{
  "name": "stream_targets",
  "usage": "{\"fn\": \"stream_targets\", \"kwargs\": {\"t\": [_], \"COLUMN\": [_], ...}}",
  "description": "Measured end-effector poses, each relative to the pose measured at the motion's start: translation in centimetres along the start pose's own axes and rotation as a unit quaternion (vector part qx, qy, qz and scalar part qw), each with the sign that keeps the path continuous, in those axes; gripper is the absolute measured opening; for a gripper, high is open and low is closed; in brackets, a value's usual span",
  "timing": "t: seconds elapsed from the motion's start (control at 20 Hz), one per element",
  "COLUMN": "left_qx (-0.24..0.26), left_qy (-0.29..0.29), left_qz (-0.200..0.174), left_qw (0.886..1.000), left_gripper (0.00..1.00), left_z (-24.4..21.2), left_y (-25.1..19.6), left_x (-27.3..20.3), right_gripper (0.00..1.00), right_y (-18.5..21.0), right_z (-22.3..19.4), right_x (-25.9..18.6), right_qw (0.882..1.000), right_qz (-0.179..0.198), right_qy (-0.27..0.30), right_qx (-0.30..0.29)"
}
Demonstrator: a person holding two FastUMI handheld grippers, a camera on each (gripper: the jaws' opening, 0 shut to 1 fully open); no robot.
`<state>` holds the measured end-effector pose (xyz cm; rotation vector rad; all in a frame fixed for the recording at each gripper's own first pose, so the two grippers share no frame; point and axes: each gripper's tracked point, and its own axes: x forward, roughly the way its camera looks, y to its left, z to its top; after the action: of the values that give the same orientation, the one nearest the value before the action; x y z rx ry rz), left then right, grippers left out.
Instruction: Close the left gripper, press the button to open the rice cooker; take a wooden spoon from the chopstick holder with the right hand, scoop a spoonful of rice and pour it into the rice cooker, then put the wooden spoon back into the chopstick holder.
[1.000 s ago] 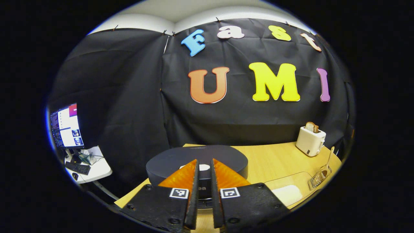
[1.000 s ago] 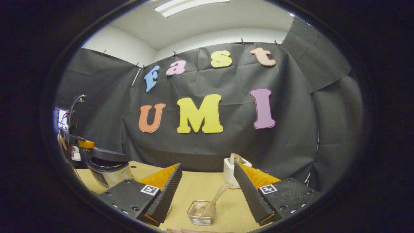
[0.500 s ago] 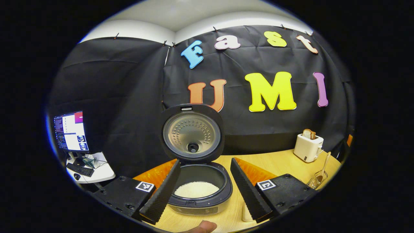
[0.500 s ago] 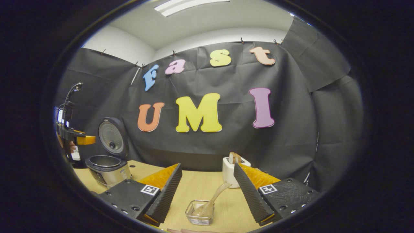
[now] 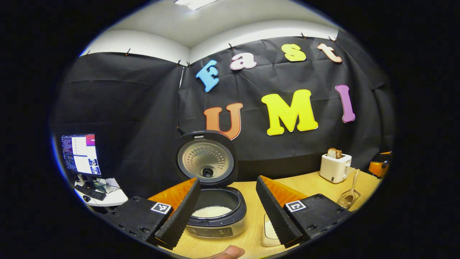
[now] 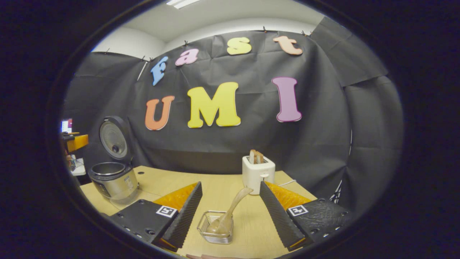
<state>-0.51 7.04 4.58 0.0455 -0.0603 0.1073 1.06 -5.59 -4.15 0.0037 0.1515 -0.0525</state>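
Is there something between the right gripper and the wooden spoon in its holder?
Nothing visible stands between them. The right gripper is open, and the wooden spoon leans in the chopstick holder straight ahead, between its fingers. The toaster stands farther back on the table.

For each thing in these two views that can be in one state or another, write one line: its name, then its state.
Rice cooker: lid up, rice in the pot.
Wooden spoon: leaning in the chopstick holder, not gripped.
Toaster: bread standing up out of its slots.
Monitor: switched on.
Left gripper: jaws apart, holding nothing.
Right gripper: jaws apart, holding nothing.
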Motion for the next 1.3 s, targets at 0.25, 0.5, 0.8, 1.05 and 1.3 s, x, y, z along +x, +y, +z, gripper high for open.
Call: {"fn": "stream_targets", "kwargs": {"t": [0.25,0.5,0.8,1.05,1.3], "left_qx": [0.025,0.016,-0.001,-0.01,-0.021], "left_qy": [-0.022,-0.022,0.003,0.007,0.012], "left_qz": [-0.015,-0.042,-0.058,-0.04,-0.036], "left_qw": [0.999,0.999,0.998,0.999,0.999], "left_gripper": [0.99,0.99,0.99,0.98,0.98], "left_z": [0.1,-0.6,-3.3,-3.6,-3.9], "left_y": [-2.1,-3.8,-3.5,-1.1,-0.2], "left_x": [-1.3,-1.8,-1.3,-1.1,-1.0], "right_gripper": [0.92,0.95,0.95,0.95,0.78], "right_y": [-0.5,-0.6,0.5,1.5,2.5], "right_z": [-4.0,-7.5,-7.9,-9.5,-9.3], "right_x": [2.5,6.6,9.9,11.7,12.6], "right_qw": [0.998,0.991,0.987,0.978,0.973], "right_qz": [-0.017,-0.02,-0.009,-0.006,0.009], "right_qy": [0.066,0.135,0.16,0.21,0.224], "right_qx": [-0.017,0.005,-0.021,0.004,0.057]}}
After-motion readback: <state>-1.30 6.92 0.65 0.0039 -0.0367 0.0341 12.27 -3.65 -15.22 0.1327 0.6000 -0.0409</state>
